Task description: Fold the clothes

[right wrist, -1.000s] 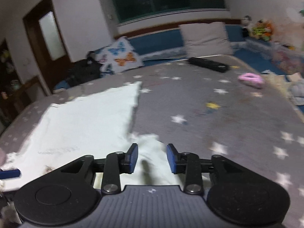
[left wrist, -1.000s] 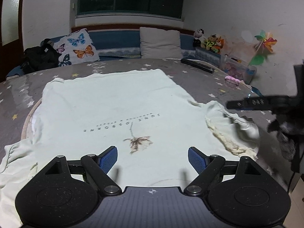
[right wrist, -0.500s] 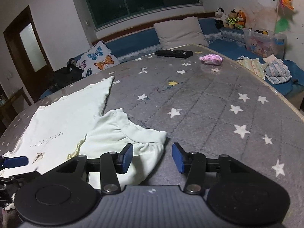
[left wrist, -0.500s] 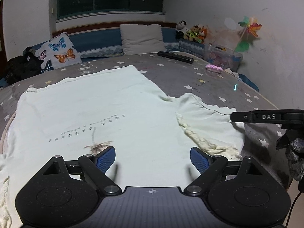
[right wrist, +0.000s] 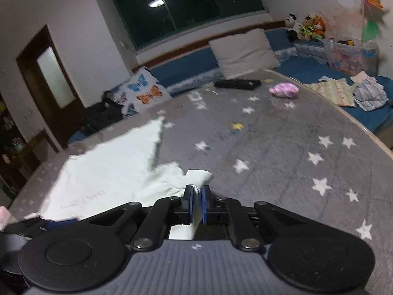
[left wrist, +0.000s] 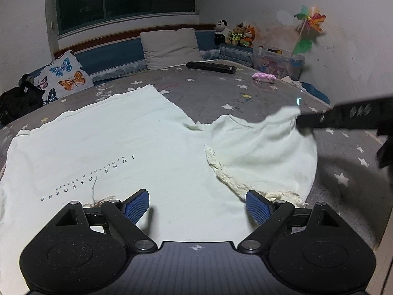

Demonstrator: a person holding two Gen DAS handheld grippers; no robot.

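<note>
The right gripper (right wrist: 195, 198) has just closed; half a second ago its jaws stood apart above the sleeve, and now they are clamped together on a fold of the sleeve (left wrist: 265, 145) of the pale green T-shirt (left wrist: 118, 147); a strip of the cloth shows between the blue pads (right wrist: 188, 200) in the right wrist view. In the left wrist view the same gripper (left wrist: 298, 119) appears as a dark bar at the outer end of the sleeve, and the cloth corner there is lifted a little from the bed (left wrist: 221, 93), where before it lay flat.

The T-shirt lies spread on the grey star-patterned bed, print side up, with the printed words (left wrist: 88, 179) on the near part of its body; the sleeve stands out from the body on the side toward the pink thing (left wrist: 264, 77), and a rough cream seam (left wrist: 221, 172) marks where the sleeve meets the body.

The left gripper (left wrist: 197, 205) hangs over the near part of the T-shirt body, just beside the print; its jaws are wide apart and nothing is between them; its view has slid across the T-shirt toward the sleeve since a second ago.

I judge that the fold begins now: the sleeve is secured and can be carried over onto the body; the left gripper is free to take another edge or to hold the cloth down. The grip takes only a small corner, so it may slip if pulled fast.
</note>
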